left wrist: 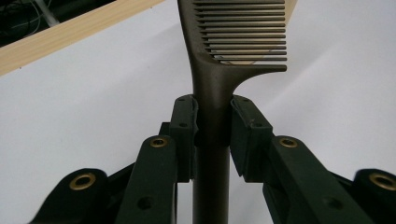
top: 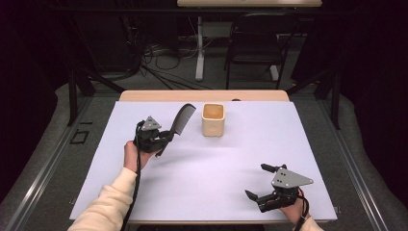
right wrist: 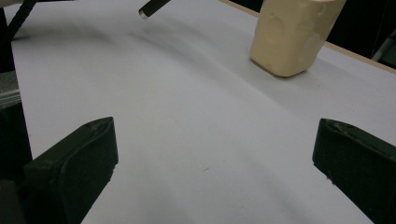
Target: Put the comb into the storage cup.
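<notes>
A dark brown comb (top: 179, 123) is held up off the white table sheet (top: 211, 163), its toothed end pointing toward the far side. My left gripper (top: 166, 138) is shut on the comb's handle (left wrist: 212, 121), which sits squeezed between both pads. A cream square cup (top: 213, 119) stands upright just right of the comb's head, apart from it. The same cup (right wrist: 292, 35) rises at the top right in the right gripper view. Near the front right corner my right gripper (top: 257, 182) rests open, jaws wide apart with nothing between them.
The wooden table edge (top: 202, 95) runs along the far side of the sheet. Beyond it stand a black chair (top: 255, 45) and a white desk leg (top: 199, 48) among floor cables. Bare sheet lies between the two grippers.
</notes>
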Motion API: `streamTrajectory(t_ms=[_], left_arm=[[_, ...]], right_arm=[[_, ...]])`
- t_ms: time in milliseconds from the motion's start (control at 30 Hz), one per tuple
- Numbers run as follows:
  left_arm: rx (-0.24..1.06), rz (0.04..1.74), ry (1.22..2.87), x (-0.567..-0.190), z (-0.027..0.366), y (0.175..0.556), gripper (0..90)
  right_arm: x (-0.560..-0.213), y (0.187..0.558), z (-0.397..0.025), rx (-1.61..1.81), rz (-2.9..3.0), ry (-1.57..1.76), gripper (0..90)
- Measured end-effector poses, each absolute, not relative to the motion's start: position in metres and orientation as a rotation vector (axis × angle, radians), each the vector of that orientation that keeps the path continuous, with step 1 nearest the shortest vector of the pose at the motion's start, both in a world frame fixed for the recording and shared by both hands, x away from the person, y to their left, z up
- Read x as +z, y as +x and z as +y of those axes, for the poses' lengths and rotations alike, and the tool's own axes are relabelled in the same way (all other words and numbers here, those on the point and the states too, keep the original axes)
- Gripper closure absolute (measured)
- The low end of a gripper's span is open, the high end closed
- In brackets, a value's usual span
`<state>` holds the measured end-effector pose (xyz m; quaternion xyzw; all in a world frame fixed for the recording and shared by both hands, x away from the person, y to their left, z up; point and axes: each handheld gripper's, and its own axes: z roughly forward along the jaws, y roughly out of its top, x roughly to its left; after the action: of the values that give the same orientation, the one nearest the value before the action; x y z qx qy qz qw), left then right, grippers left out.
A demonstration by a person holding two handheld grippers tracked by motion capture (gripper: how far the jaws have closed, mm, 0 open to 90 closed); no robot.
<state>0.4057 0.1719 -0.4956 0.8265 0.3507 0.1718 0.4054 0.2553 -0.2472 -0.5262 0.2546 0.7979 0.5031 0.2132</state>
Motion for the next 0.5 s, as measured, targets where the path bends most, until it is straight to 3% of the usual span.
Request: streamTrajectory(t_ms=[500], left_arm=[[0.435, 0.881, 2.081, -0.4926, 0.1633, 0.4136, 72.1]], right_arm=[[-0.5261, 0.2553, -0.2473, 1.397, 2.216, 0.706, 0.0]])
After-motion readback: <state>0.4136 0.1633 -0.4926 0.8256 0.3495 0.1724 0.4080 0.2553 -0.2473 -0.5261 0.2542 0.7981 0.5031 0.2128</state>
